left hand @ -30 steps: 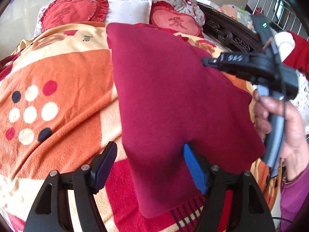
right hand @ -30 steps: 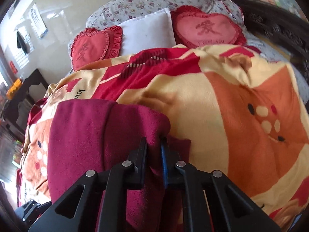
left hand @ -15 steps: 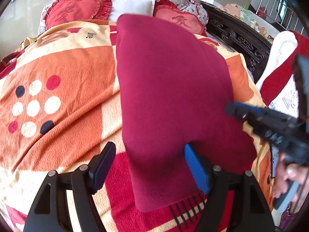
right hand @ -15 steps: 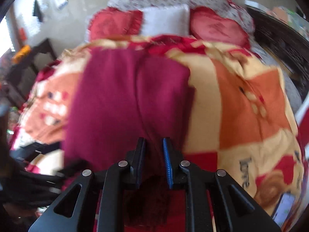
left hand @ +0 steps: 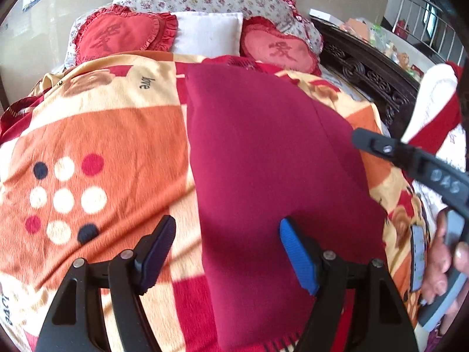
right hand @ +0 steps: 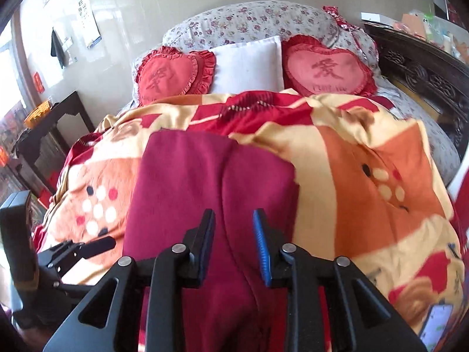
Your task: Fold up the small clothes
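A folded dark red fleece garment (left hand: 263, 161) lies flat on an orange, cream and red patterned blanket (left hand: 96, 135) covering the bed. The left gripper (left hand: 227, 253) hovers with fingers released; the right gripper (right hand: 234, 243), fingers just parting, grasps nothing.

Left gripper (left hand: 225, 252) hangs wide open, tilted downward; right gripper (right hand: 233, 240) has just parted its jaws, gripping nothing.
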